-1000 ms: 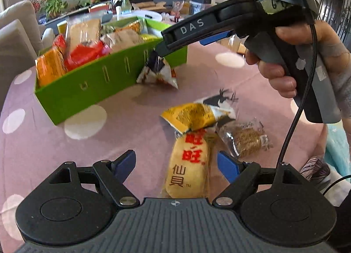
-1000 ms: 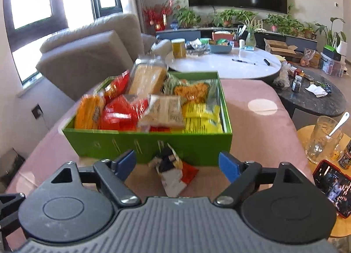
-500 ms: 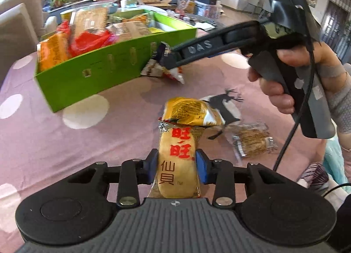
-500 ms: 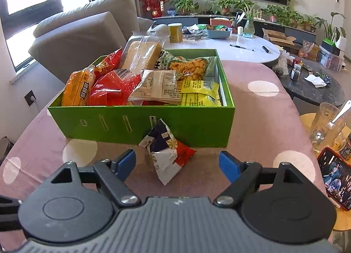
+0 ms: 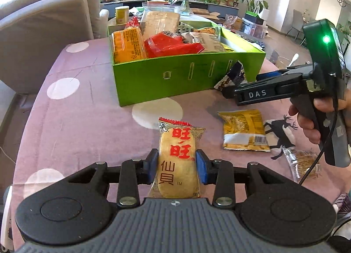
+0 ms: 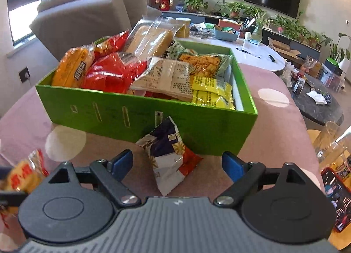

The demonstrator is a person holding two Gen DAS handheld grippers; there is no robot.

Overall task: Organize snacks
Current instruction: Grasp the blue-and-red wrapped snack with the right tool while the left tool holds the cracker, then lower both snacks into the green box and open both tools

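Half the blurred cracker packet [image 6: 24,176] cropped

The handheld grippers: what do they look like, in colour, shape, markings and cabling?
Each gripper, left and right, has a ribbed grey body, two round black discs, black linkage bars with silver screws, and blue pads. From the left wrist view, the right one shows a black finger marked DAS in white, a grey pistol handle, a lit green light and a thin black cable.

1 box [image 5: 153,77], 4 loose pkts [image 5: 244,130]
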